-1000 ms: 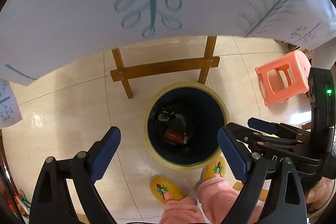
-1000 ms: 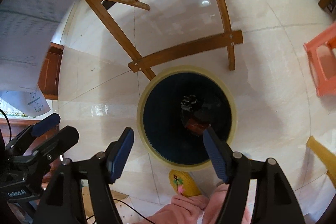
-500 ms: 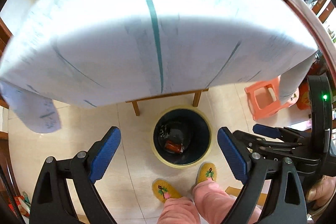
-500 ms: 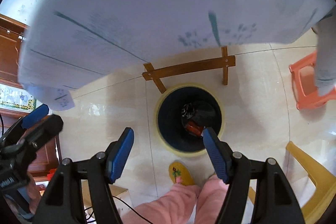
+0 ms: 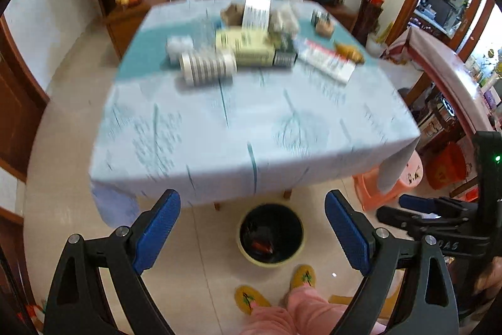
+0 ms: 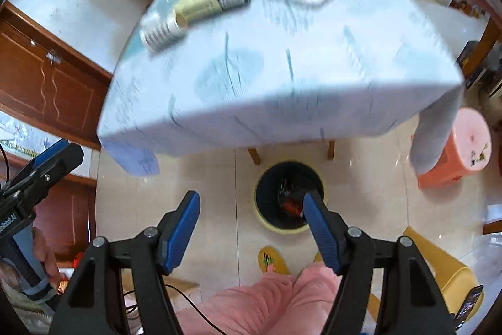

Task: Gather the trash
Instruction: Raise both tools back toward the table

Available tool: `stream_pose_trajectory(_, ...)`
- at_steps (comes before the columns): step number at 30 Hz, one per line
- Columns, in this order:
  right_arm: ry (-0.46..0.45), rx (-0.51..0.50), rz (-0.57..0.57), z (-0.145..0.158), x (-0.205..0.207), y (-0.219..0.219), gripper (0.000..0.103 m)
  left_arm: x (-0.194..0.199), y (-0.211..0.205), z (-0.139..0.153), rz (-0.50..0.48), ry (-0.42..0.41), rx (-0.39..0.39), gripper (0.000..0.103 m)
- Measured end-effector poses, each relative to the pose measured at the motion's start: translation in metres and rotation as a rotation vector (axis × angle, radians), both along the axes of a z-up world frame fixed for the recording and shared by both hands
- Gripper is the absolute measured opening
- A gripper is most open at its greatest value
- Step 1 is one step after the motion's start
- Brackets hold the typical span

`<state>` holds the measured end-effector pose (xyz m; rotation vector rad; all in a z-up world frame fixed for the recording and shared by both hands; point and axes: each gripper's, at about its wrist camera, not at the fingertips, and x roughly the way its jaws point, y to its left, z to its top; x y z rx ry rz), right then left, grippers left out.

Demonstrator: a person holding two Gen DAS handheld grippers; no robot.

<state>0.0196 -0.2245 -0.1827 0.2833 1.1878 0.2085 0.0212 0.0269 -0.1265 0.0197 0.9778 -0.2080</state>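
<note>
A tiled floor is filling the bottom of both views, with a clothed table [image 5: 251, 127] standing over it. Nearest the cameras, the left gripper [image 5: 252, 228] and the right gripper [image 6: 251, 228] are both hanging with their blue pads spread wide and nothing between them. Just below them, the person's pink trouser legs [image 6: 266, 300] and yellow slippers [image 5: 251, 299] are showing.

On the floor just beyond the slippers, at the table's near edge, the trash bin [image 5: 271, 236] is sitting with dark rubbish and something red inside. 1 second ago the bin was filling the middle of both views and only the underside of the tablecloth was showing; now it is looking much smaller and the tabletop is coming into sight, so both grippers are rising away from the bin, empty. I judge that 1 drop is finished and the hands are heading back for more.

Farther off, the trash still to collect is lying in a blurred cluster on the far half of the table: a striped cup [image 5: 208, 66] on its side, a pale yellow box [image 5: 248, 47], a white and red packet [image 5: 326, 60]. The next reach is likely calling for picking 1 of these.
</note>
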Motion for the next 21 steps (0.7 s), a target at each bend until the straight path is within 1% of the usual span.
stream_pose_trajectory(4, -0.065, -0.015, -0.031, 0.037, 0.002, -0.007, 0.069, 0.001, -0.003, 0.038, -0.014, -0.074, 0.021, 0.092)
stream_pose_trajectory(7, -0.105, -0.032, -0.046, 0.056, 0.003, -0.01, 0.069, 0.004, -0.003, 0.062, -0.025, -0.114, 0.001, 0.092)
stream_pose_trajectory(10, -0.151, -0.06, -0.064, 0.075, 0.008, -0.011, 0.069, 0.013, -0.005, 0.079, -0.035, -0.129, -0.031, 0.092)
stream_pose_trajectory(14, -0.186, -0.081, -0.084, 0.093, 0.014, -0.017, 0.069, 0.026, -0.013, 0.092, -0.046, -0.139, -0.055, 0.092)
stream_pose_trajectory(17, -0.196, -0.082, -0.09, 0.1, 0.026, -0.025, 0.069, 0.042, -0.025, 0.098, -0.055, -0.137, -0.051, 0.092)
stream_pose_trajectory(21, -0.216, -0.089, -0.1, 0.108, 0.059, -0.045, 0.069, 0.068, -0.047, 0.104, -0.062, -0.133, -0.049, 0.092)
